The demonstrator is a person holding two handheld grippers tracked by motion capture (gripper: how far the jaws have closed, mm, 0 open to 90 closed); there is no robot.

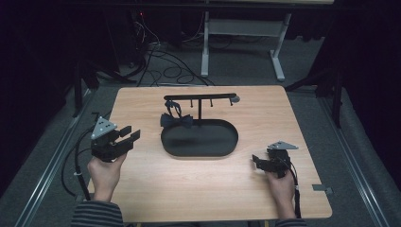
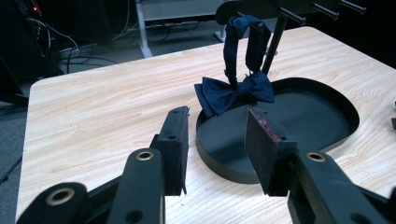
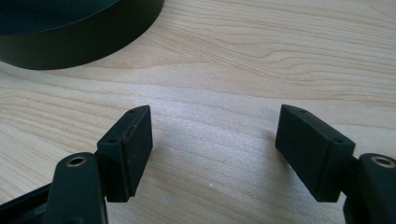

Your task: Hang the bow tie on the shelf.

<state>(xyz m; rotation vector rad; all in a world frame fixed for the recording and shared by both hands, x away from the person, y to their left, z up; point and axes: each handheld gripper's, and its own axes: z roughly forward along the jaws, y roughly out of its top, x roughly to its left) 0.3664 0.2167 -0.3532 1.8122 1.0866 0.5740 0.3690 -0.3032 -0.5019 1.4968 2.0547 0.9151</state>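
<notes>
A dark blue bow tie (image 1: 176, 120) (image 2: 233, 91) hangs by its strap from the left end of a black T-shaped rack (image 1: 199, 98), its bow resting at the rim of the rack's black oval tray (image 1: 198, 151) (image 2: 280, 163). My left gripper (image 1: 128, 134) (image 2: 217, 140) is held above the table's left side, open, nothing between its jaws, pointing at the bow tie from a short way off. My right gripper (image 1: 255, 161) (image 3: 215, 144) rests low at the table's right front, open wide over bare wood, with the tray's edge (image 3: 79, 42) ahead of it.
The wooden table (image 1: 142, 189) has a small metal bracket (image 1: 323, 189) at its right front corner. Cables (image 1: 165, 66) and a white desk frame (image 1: 279, 56) stand on the grey floor beyond the far edge. The rack's other pegs (image 1: 213, 101) are bare.
</notes>
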